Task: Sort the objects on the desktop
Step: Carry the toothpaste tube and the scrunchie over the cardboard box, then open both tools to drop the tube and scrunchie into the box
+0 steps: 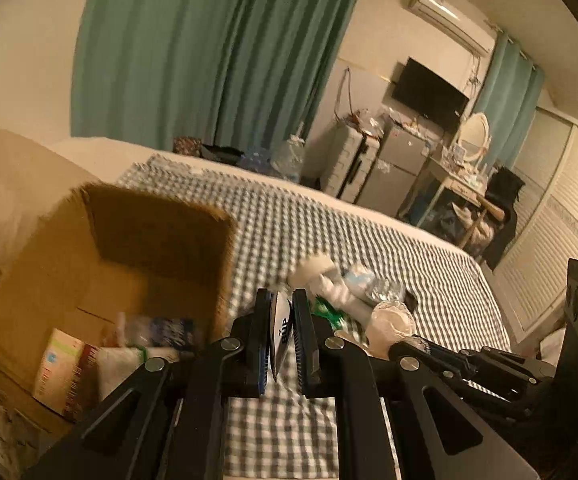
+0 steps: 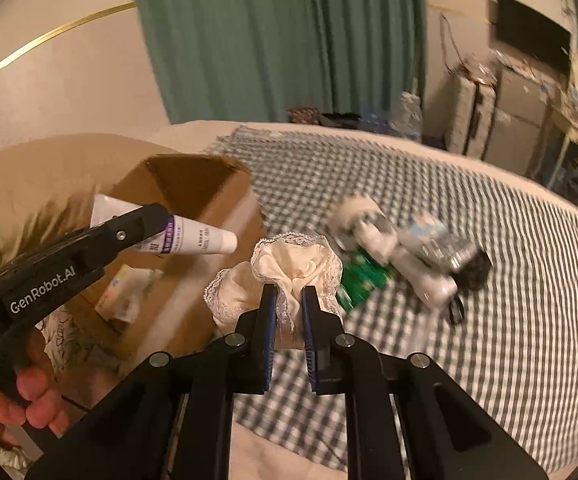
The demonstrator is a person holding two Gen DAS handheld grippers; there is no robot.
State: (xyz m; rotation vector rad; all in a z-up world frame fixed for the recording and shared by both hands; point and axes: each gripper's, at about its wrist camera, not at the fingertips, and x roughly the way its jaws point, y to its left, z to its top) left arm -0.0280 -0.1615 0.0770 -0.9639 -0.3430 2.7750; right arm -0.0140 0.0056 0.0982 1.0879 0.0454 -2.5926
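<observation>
My left gripper (image 1: 282,300) is shut on a white tube (image 1: 281,334) with dark print; in the right wrist view the same tube (image 2: 193,238) shows white with a purple band, held over the open cardboard box (image 2: 193,184). My right gripper (image 2: 289,294) is shut on a cream lace-edged cloth (image 2: 297,264), held above the checked cloth. The box (image 1: 129,248) holds a few packets (image 1: 59,364). A pile lies on the checked cloth: a white toy robot (image 2: 385,240), a crumpled plastic bottle (image 2: 437,240) and a green packet (image 2: 363,278).
A grey-and-white checked cloth (image 2: 469,320) covers the bed. Green curtains (image 1: 209,52), a wall television (image 1: 429,94), drawers and a cluttered dressing table (image 1: 465,172) stand behind. My hand (image 2: 21,404) grips the left gripper's handle.
</observation>
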